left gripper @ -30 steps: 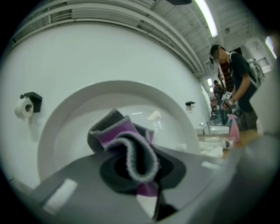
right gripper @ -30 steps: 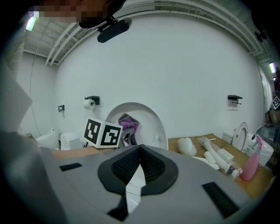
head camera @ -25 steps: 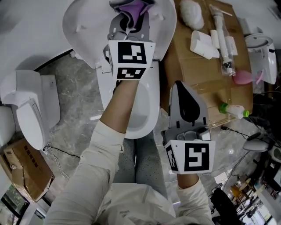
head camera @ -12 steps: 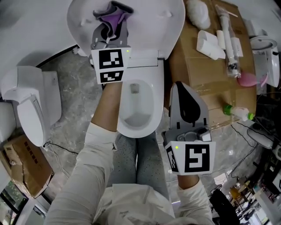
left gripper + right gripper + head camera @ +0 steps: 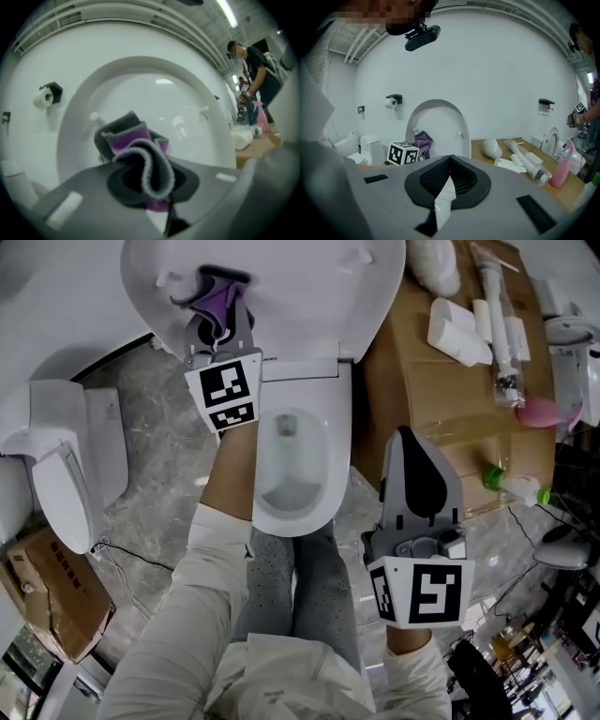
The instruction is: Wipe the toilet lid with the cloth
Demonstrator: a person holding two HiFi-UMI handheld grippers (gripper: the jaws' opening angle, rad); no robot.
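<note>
Here, the cloth is up at the raised lid.
Nearest, the right gripper (image 5: 409, 437) hangs beside the toilet bowl (image 5: 321, 491), its jaws pressed together on nothing. Farther on, the left gripper (image 5: 217, 320) pinches the purple-and-grey cloth (image 5: 214, 302), bunched before the left part of the upturned toilet lid (image 5: 309, 292); whether it touches is unclear.

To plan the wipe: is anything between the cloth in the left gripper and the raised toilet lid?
Nothing visible does. The purple and grey cloth, pinched in the jaws of the left gripper, faces the bare inner side of the raised white plastic toilet lid.
</note>
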